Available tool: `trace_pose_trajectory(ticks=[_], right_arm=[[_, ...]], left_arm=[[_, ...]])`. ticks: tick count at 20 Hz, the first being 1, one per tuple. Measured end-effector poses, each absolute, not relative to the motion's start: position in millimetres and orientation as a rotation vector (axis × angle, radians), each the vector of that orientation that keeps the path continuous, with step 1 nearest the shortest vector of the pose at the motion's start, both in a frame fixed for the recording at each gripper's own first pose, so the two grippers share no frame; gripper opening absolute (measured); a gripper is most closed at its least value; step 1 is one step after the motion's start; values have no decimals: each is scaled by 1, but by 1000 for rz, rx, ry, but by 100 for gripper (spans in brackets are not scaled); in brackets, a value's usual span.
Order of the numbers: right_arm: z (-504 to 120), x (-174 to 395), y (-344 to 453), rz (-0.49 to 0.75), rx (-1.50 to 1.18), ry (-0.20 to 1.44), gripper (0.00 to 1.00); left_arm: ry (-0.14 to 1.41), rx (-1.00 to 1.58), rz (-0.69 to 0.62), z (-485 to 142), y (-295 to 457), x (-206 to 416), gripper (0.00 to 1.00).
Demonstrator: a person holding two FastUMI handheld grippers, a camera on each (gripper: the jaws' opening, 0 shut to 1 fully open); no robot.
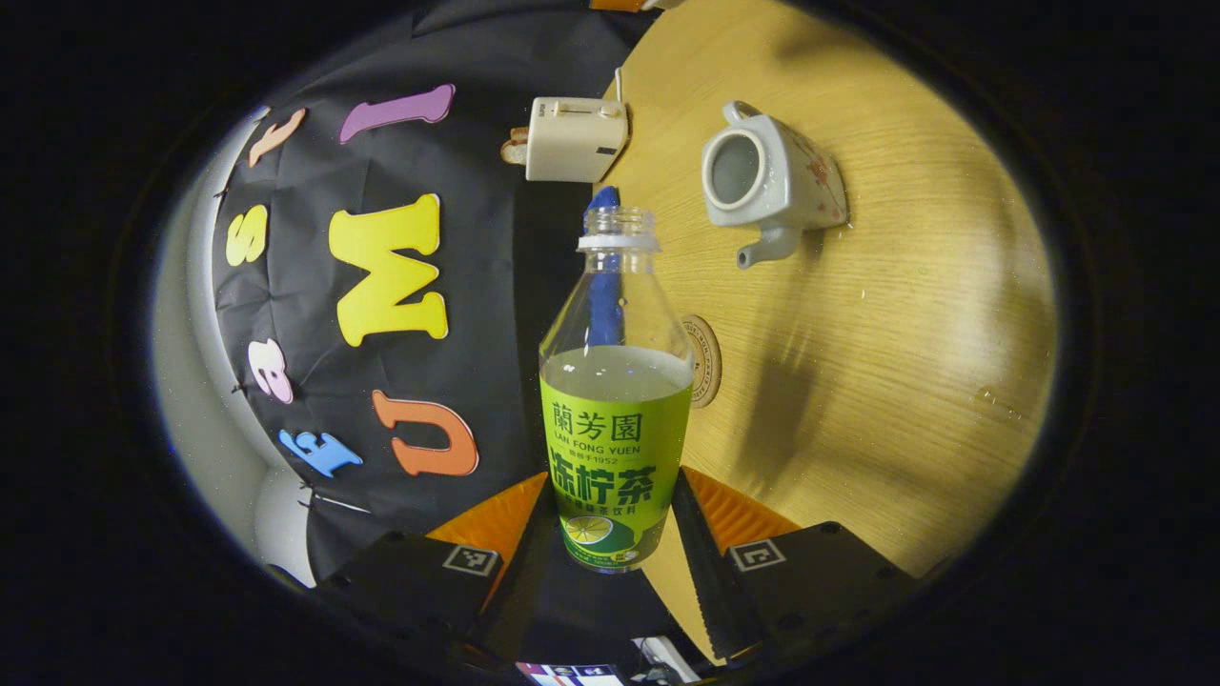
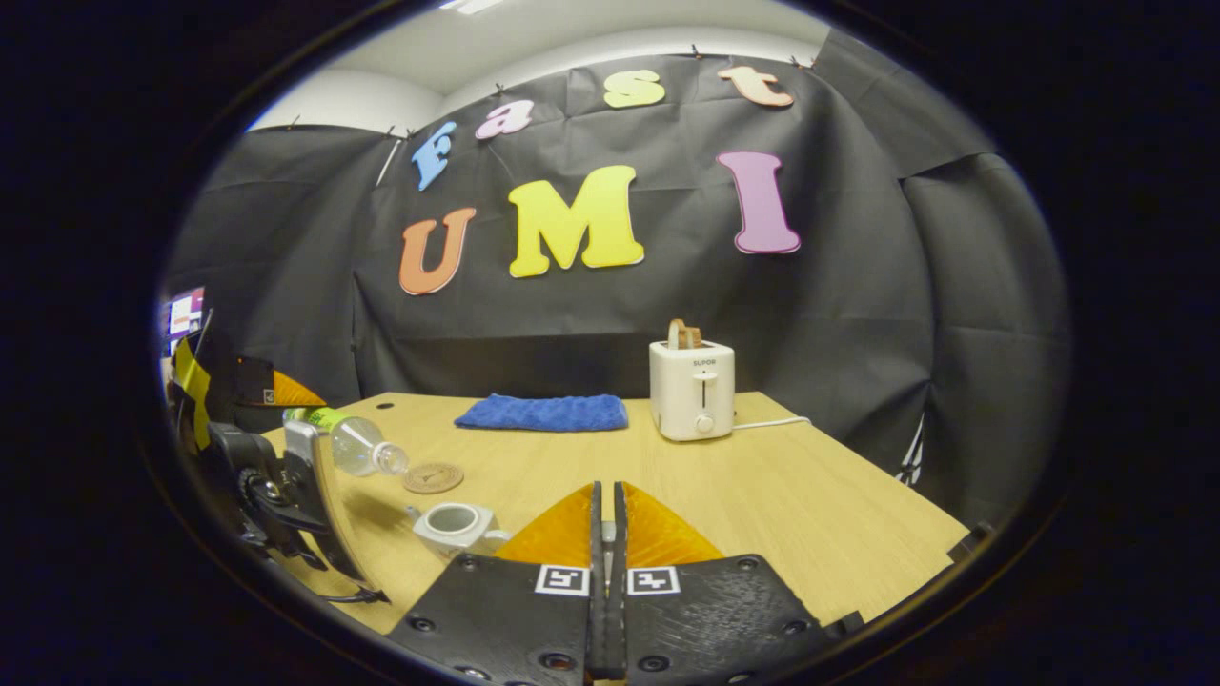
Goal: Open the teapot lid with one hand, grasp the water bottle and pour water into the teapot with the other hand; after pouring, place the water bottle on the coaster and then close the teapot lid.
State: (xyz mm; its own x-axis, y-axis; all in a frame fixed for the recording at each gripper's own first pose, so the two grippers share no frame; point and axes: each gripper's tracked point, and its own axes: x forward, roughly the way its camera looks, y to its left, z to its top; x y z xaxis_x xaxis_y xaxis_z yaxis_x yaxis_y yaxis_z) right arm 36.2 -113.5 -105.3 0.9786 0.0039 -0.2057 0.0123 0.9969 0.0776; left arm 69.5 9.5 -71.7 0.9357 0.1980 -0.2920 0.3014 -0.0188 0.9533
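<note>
Left gripper view has its own gripper (image 1: 610, 534) at the bottom, the two fingers clamped on the lower body of the water bottle (image 1: 617, 419), one finger on each side of the label. The bottle is uncapped and partly filled, its open neck pointing away from the camera. Just past its right side a round coaster (image 1: 706, 362) lies on the wooden tabletop (image 1: 905, 314). Farther on stands the teapot (image 1: 770, 183), lid off, its opening facing the camera and its spout toward the bottle. Beyond that sits a white toaster (image 1: 575, 138) at the tabletop's edge, with a strip of blue cloth (image 1: 604, 286) seen through and above the bottle's neck.

Right gripper view shows its gripper (image 2: 606, 534) low in the middle, fingers pressed together with only a thin seam between them; whether anything is pinched there I cannot tell. Just left of the fingers is the open teapot (image 2: 452, 524). Behind it the coaster (image 2: 433, 477) lies bare, and the water bottle (image 2: 355, 440) hangs tilted above the tabletop, neck aimed down toward the coaster, held by the left gripper (image 2: 310, 457). At the far side rest the blue cloth (image 2: 543, 413) and the toaster (image 2: 693, 389).
</note>
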Motion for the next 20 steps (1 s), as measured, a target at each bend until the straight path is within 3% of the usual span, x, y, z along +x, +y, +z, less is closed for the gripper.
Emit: trace_pose_trajectory(ticks=[20], right_arm=[[-118,30,-137,-25,118,210,2]], left_arm=[[328,2004,-83,-42,-36,80,73]])
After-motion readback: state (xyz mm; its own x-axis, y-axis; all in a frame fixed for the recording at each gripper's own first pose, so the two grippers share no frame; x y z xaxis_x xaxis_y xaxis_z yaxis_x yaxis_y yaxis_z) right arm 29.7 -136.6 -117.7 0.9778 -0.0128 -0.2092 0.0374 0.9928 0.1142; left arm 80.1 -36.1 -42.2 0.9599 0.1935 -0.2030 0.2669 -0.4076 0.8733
